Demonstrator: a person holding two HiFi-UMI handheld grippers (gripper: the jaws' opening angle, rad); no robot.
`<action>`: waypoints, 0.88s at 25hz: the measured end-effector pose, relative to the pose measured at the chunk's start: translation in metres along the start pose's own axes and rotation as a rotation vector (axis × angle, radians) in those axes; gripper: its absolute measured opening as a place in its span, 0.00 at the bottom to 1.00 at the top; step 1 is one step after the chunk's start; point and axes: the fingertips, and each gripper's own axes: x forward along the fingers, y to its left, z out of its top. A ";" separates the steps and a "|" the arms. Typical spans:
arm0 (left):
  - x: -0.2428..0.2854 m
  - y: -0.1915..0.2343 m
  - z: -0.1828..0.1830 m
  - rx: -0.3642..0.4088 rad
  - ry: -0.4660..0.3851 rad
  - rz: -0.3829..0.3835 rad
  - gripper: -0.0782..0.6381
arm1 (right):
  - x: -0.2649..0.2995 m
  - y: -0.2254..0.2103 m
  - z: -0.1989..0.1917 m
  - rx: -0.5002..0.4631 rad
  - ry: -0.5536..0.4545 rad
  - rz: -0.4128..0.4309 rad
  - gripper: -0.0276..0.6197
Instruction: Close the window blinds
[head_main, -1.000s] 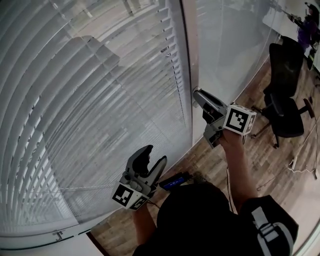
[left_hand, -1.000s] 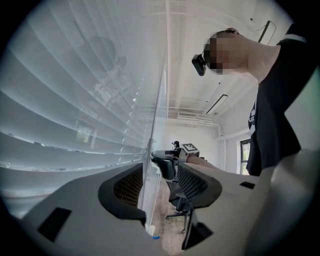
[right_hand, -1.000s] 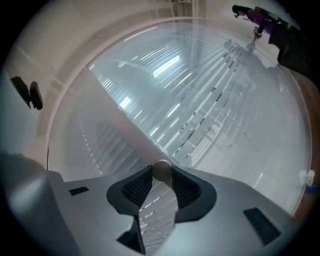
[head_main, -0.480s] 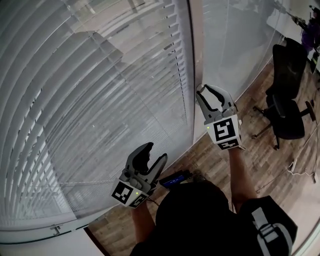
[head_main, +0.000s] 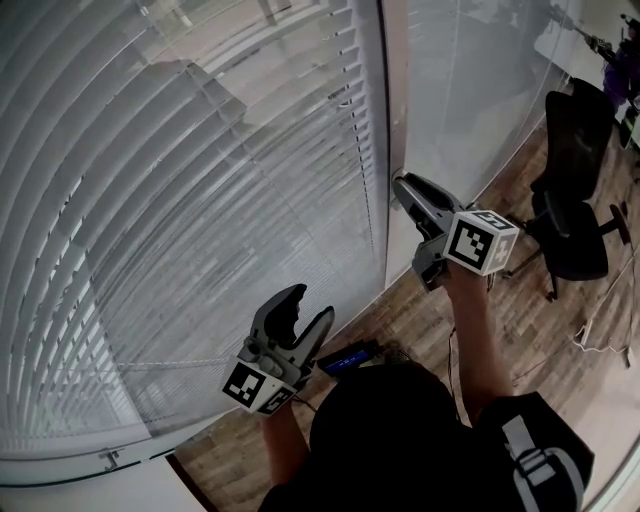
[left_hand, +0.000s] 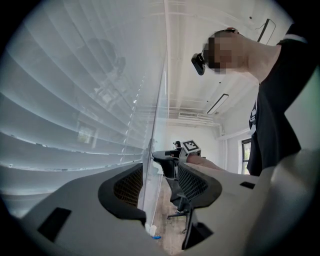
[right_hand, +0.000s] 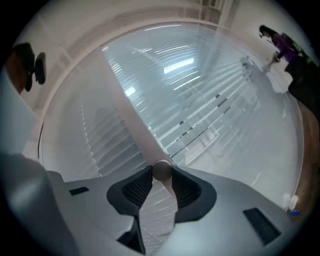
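Right gripper view: the right gripper (right_hand: 161, 173) has its jaws closing on the wand (right_hand: 161, 169), whose round end sits pinched between the tips, close against the blinds (right_hand: 200, 90). In the head view, the left gripper (head_main: 311, 306) hangs lower beside the blinds, jaws wide apart and empty.

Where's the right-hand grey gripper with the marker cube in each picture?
Head view: grey right gripper, right of centre, at the window post.
Left gripper view: right gripper small, central, past the left gripper.
Right gripper view: right gripper bottom centre, closing on a round grey rod end.
Shared landmark: white slatted blinds.
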 end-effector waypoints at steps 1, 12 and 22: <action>0.000 0.000 0.001 0.000 -0.002 0.001 0.43 | 0.001 0.000 0.000 0.049 -0.007 0.019 0.24; 0.004 -0.001 0.000 -0.001 0.006 0.007 0.43 | -0.005 0.013 0.006 -0.806 0.057 -0.201 0.27; 0.008 -0.008 0.001 0.001 0.008 0.004 0.43 | -0.001 0.017 0.004 -0.928 0.105 -0.237 0.24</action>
